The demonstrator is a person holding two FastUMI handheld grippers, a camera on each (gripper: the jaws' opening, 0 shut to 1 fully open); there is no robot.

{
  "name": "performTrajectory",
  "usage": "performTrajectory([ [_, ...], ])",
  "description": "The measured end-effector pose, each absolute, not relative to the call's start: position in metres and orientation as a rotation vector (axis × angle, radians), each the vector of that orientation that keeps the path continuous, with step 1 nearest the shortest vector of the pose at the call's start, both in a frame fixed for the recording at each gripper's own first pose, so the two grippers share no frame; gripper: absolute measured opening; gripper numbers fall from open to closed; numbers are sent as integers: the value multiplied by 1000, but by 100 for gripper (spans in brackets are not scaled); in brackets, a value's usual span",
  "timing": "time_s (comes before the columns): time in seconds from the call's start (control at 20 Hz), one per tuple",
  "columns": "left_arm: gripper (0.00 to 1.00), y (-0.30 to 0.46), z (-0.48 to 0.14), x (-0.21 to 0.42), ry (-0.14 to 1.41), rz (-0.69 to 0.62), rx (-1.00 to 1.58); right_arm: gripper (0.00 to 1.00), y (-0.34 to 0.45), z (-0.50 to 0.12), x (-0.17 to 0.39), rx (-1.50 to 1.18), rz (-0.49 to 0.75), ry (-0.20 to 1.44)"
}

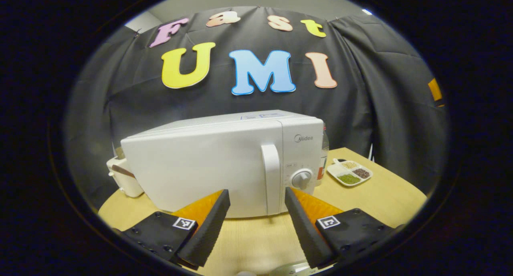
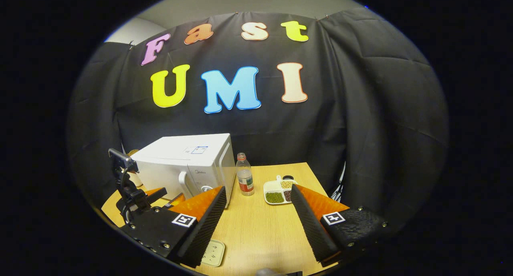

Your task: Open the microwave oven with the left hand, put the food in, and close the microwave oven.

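A white microwave (image 1: 208, 164) stands on the wooden table (image 1: 256, 236) with its door closed. Its vertical handle (image 1: 271, 176) and a round knob (image 1: 301, 178) are at the door's right side. My left gripper (image 1: 256, 194) is open just in front of the handle, touching nothing. To the microwave's right lies a white divided food tray (image 1: 350, 173) with grains and beans. In the right gripper view the microwave (image 2: 184, 166) is at the left and the tray (image 2: 278, 192) lies ahead. My right gripper (image 2: 258, 190) hangs open above the table, nothing between its fingers. The left gripper (image 2: 164, 196) is near the microwave's front.
A clear bottle (image 2: 245, 180) with a red label stands between microwave and tray. A white appliance (image 1: 124, 180) sits behind the microwave's left corner. A small white socket block (image 2: 212, 252) lies near the table's front edge. Black cloth walls close in the back and right.
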State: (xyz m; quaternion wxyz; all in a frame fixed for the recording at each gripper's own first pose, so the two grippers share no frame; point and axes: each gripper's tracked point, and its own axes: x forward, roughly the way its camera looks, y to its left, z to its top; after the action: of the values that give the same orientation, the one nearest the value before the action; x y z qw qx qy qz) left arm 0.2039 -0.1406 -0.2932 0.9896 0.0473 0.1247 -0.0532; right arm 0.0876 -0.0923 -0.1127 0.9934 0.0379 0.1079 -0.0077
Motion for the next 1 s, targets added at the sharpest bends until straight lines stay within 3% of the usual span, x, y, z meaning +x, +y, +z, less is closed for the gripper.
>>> performTrajectory([
  [0.45,94,-79,-137,106,110,-91,75,99,-67,-73,51,69,-14,140],
  [0.5,94,-66,-117,96,86,-80,75,94,-63,-68,48,62,-15,125],
  [0.65,94,-33,-64,69,24,-53,48,99,-50,-50,39,65,-16,88],
  [0.7,94,-22,-52,60,17,-44,39,94,-46,-45,36,66,-17,76],
  [0.75,94,-13,-43,53,9,-34,30,98,-41,-39,33,63,-16,67],
  [1.0,94,29,-15,21,-30,19,30,99,-30,-20,17,53,-18,20],
])
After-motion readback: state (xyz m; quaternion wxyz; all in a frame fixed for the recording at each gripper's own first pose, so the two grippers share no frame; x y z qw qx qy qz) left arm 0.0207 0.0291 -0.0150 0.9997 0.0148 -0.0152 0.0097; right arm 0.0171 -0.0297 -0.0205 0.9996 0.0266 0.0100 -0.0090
